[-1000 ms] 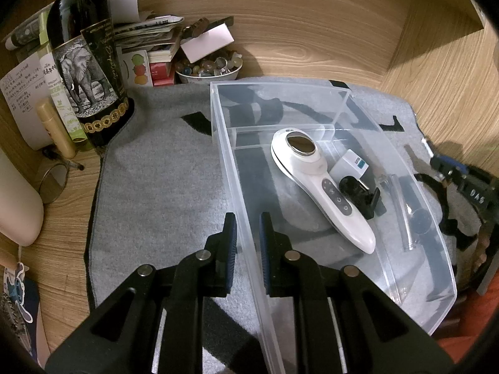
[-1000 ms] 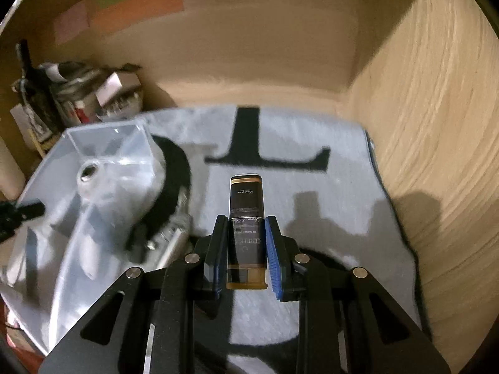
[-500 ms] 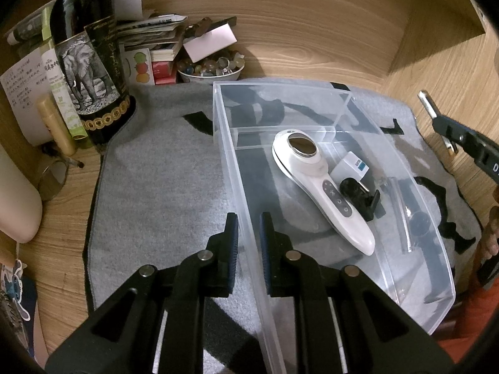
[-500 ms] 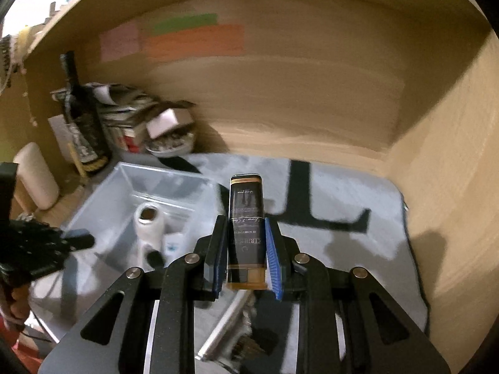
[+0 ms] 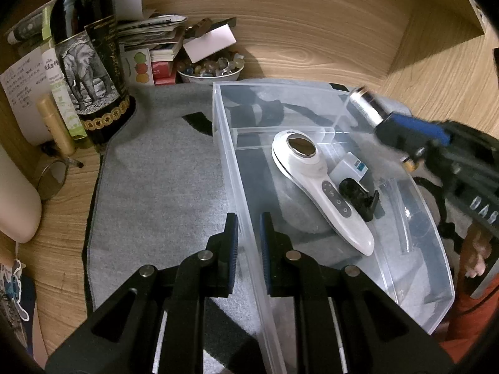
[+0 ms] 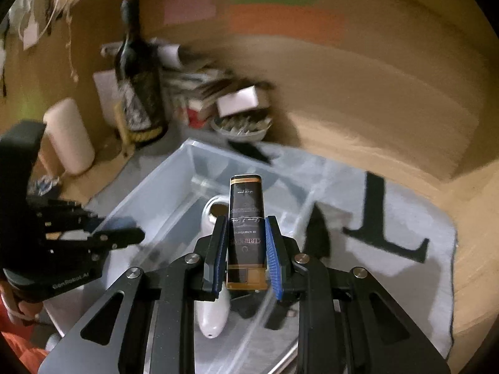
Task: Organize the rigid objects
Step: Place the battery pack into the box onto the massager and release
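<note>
gripping: the right gripper has both blue pads pressed on the sides of a black-and-gold box, which sticks out forward past the fingertips
box position: held in the air over the clear plastic bin, above the things lying in it; seen from the left wrist camera the box hangs over the bin's far right rim, blurred
left gripper: the left gripper straddles the bin's near left wall, one finger outside and one inside; the pads are nearly together, but whether they touch the wall cannot be told
inside the bin: a white handheld device lies ahead and right of the left fingers, metal head at the far end; just beside it on the right are a small white box and a small black clip, the clip touching the device
under the bin: a grey felt mat with black markings, spread out to the left of the left fingers
far left of the fingers: a dark wine bottle with an elephant label, standing upright at the mat's corner
beyond the fingertips: a white bowl of small stones near the bin's far corner, beside a stack of papers
surround: wooden walls curving behind the bin
</note>
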Available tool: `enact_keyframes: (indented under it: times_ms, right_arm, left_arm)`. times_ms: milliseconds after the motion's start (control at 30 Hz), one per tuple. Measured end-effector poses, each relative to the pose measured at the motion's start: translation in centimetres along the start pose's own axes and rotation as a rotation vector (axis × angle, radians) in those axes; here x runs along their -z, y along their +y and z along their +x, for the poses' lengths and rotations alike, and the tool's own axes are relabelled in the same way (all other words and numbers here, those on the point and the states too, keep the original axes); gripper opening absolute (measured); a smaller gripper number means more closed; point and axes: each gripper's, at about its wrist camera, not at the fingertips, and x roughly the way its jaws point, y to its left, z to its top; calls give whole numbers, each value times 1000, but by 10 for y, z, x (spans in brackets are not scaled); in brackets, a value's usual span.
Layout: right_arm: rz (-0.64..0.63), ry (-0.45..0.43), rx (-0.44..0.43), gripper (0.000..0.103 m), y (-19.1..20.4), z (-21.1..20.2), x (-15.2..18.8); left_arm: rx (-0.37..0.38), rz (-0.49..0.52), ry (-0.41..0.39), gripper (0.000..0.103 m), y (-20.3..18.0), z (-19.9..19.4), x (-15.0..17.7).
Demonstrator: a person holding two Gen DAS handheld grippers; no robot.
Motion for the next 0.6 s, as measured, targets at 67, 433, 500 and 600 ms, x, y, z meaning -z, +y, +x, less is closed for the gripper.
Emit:
enact_keyframes:
  times_ms: [67, 433, 500, 600]
  right_arm:
    - [-12, 31, 2, 22, 3, 8, 2]
    - [-46, 115, -23, 22, 10, 26, 10]
    - [-48, 114, -28, 22, 10, 24, 10]
    - [-49, 110, -31, 24, 10, 23, 9]
  left_arm:
    - [2, -1, -2, 14, 0, 0, 0]
    - [2, 0, -5, 14, -2, 0, 1]
    - [1, -1, -5, 14, -2, 0, 1]
    - [2, -1, -5, 14, -2, 1, 1]
